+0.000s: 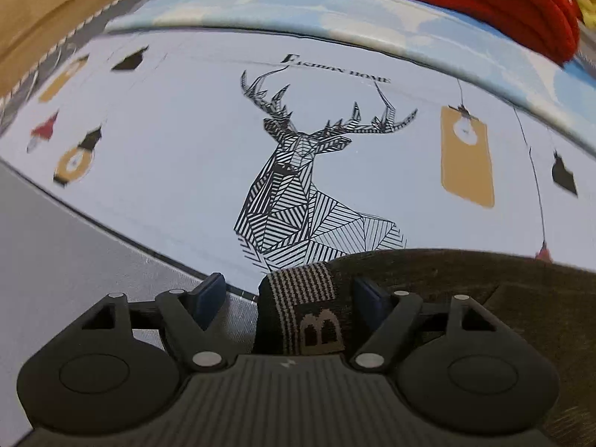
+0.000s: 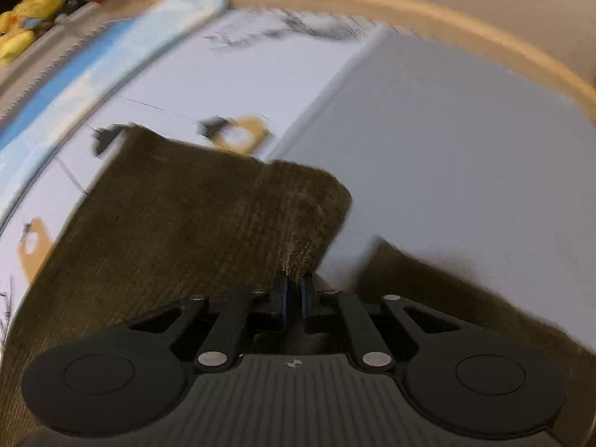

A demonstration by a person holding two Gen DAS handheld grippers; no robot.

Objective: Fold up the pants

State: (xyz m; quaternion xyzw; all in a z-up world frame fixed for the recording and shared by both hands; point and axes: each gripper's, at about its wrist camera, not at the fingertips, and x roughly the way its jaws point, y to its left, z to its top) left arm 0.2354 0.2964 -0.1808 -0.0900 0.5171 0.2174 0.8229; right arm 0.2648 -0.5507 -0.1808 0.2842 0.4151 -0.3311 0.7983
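Note:
The pants (image 2: 167, 223) are dark olive ribbed fabric lying on a white mat (image 1: 167, 141) printed with a line-drawn deer. My right gripper (image 2: 294, 292) is shut, its blue pads pinching a raised fold of the pants at the edge nearest the camera. In the left wrist view the pants (image 1: 465, 283) fill the lower right. Their striped waistband (image 1: 301, 290), marked with a letter B, stands between my left gripper's (image 1: 290, 292) wide-apart blue pads. Neither pad presses on it, so the left gripper is open.
A red knit garment (image 1: 484, 0) and a blue-and-white patterned cloth (image 1: 298, 11) lie beyond the mat. A grey surface (image 2: 447, 130) borders the mat, with a wooden edge (image 2: 447, 15) behind it. A yellow plush toy (image 2: 26, 22) sits at the far left.

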